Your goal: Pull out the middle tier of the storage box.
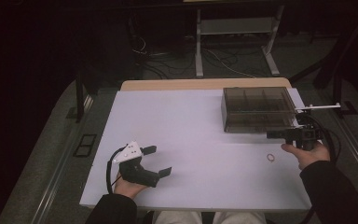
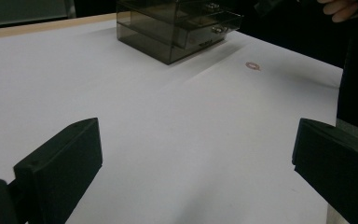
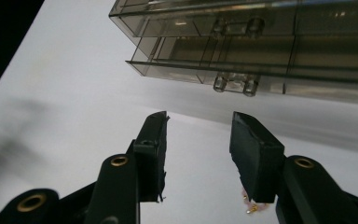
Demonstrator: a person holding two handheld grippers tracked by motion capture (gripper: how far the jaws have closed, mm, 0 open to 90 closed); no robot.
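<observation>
White bench runs wide under me, a smoky clear drawer box at its far right, its small knobs facing my right gripper. My left gripper sits low at the near left, fingers spread wide apart and released, nothing between them; my right gripper is held just in front of the box, fingers parted with an empty gap. A small ring lies on the bench near my right hand, apart from the box.
</observation>
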